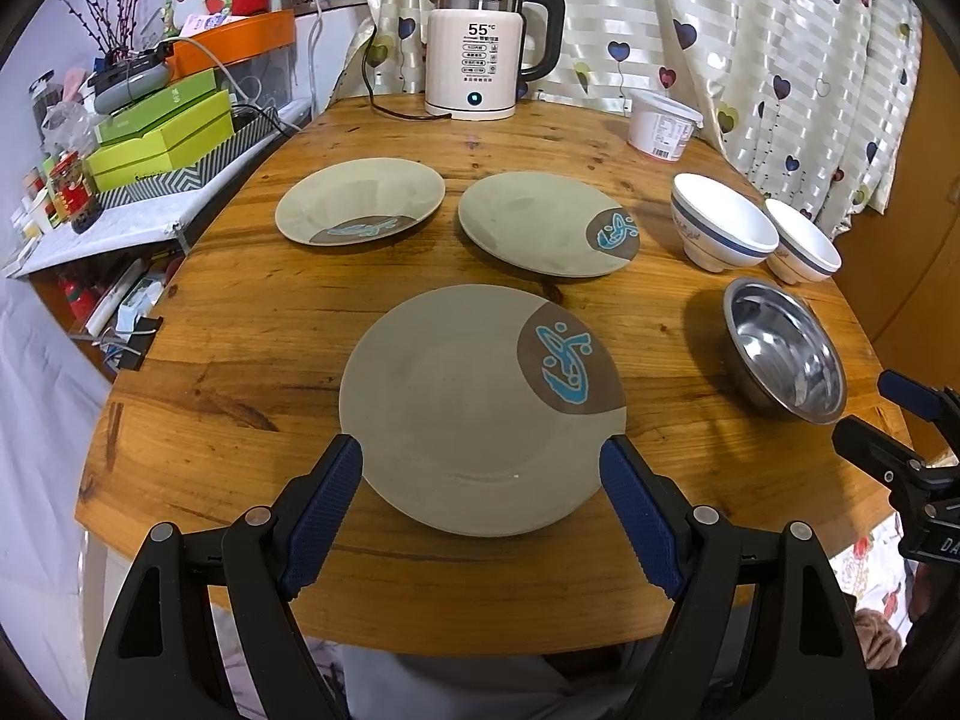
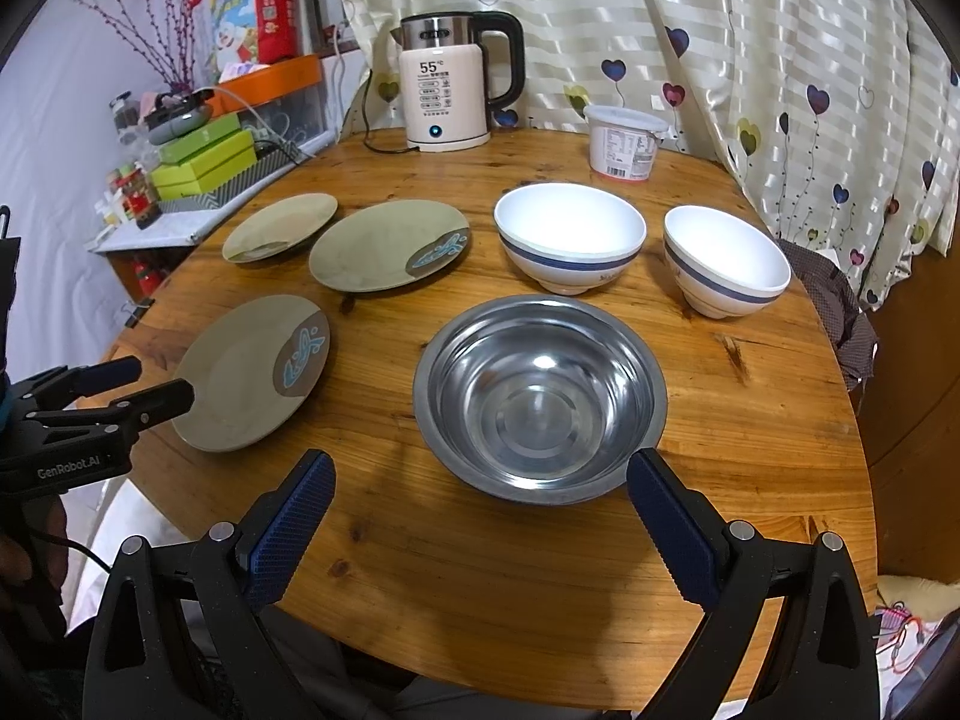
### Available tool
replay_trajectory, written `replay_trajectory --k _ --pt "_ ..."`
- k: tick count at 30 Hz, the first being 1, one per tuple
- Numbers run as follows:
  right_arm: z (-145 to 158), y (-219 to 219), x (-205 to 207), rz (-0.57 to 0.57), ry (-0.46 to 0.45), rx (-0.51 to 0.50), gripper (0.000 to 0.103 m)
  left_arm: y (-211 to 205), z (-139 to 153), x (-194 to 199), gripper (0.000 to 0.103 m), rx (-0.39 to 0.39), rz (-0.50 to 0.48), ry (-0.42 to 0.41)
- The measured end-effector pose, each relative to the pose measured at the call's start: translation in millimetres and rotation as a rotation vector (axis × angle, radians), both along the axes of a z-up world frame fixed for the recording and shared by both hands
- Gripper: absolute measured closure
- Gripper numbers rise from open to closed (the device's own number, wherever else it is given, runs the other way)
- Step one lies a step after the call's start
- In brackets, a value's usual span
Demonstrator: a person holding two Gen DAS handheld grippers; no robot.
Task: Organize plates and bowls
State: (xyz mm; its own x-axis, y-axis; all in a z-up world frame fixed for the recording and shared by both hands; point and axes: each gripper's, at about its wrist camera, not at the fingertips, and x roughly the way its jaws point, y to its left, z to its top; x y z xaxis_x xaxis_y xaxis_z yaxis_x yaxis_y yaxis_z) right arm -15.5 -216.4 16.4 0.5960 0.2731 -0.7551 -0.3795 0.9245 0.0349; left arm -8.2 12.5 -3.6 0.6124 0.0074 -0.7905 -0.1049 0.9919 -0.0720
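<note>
Three grey-green plates with a brown patch and blue fish lie on the round wooden table [image 1: 240, 360]: a near plate [image 1: 480, 408] [image 2: 252, 372], a far left plate [image 1: 360, 198] [image 2: 279, 228] and a far right plate [image 1: 540, 222] [image 2: 384, 246]. A steel bowl [image 2: 540, 396] [image 1: 786, 348] and two white bowls with a blue band [image 2: 570, 234] [image 2: 726, 258] stand to the right. My left gripper [image 1: 480, 450] is open, its fingers either side of the near plate's front. My right gripper [image 2: 480, 468] is open just before the steel bowl.
A white electric kettle [image 1: 474, 54] and its cord stand at the back of the table, a white lidded tub [image 1: 663, 123] to its right. A cluttered shelf with green boxes [image 1: 162, 138] is on the left. A curtain [image 1: 750, 60] hangs behind.
</note>
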Motion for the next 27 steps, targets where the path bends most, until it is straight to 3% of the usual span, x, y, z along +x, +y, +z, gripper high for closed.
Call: replay_trajectory --k 27 --pt "-1.5 -5.6 -1.3 -0.004 0.01 -0.002 0.005 3.2 0.7 -0.6 0.021 0.002 0.002 0.0"
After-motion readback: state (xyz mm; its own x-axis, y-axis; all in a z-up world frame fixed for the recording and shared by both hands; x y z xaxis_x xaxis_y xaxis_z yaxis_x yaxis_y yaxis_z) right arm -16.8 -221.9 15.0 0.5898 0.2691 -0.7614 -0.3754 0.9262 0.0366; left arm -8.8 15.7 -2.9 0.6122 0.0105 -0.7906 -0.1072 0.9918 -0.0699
